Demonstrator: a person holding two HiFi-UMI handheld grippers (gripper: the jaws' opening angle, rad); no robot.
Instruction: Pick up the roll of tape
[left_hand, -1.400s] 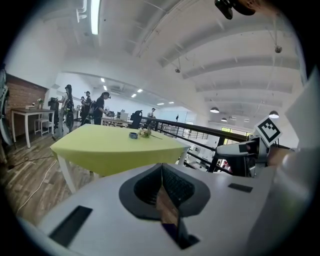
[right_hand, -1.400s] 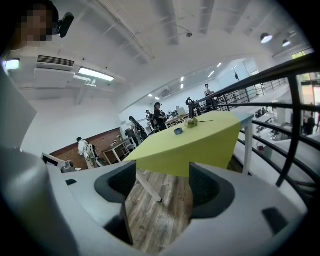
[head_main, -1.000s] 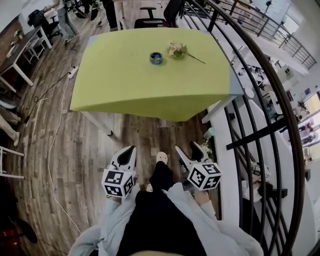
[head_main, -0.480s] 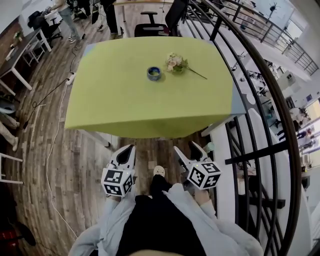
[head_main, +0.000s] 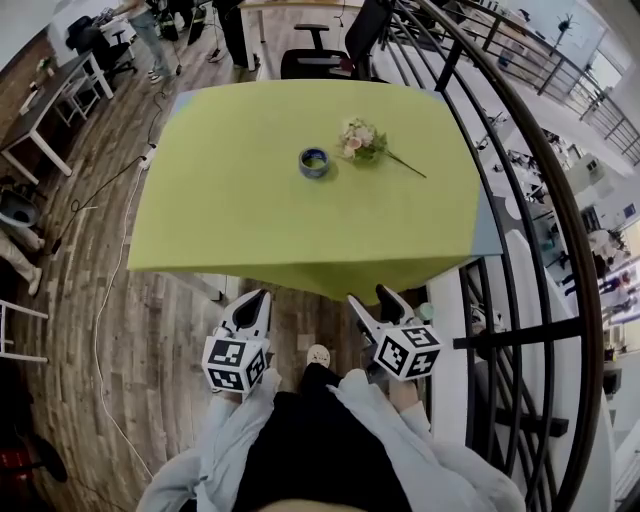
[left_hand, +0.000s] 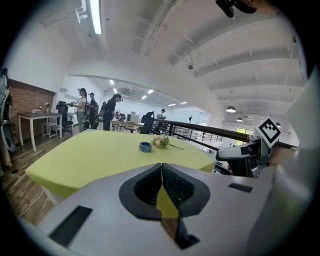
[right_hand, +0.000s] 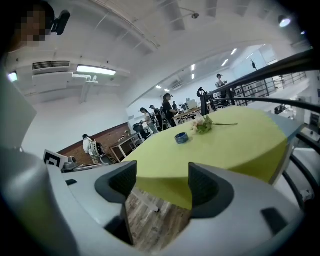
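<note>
A small blue roll of tape lies flat on the lime-green table, near its far middle; it also shows as the tape roll and the tape roll in the gripper views. Both grippers hang over the wooden floor, short of the table's near edge and far from the tape. My left gripper has its jaws pressed together, nothing held. My right gripper stands open with an empty gap.
A pale flower sprig lies just right of the tape. A black metal railing curves along the right. An office chair stands behind the table, desks and people at the far left. A cable runs over the floor.
The table has drawn closer, its near edge now just ahead of the grippers. Both grippers keep the same pose relative to the body.
</note>
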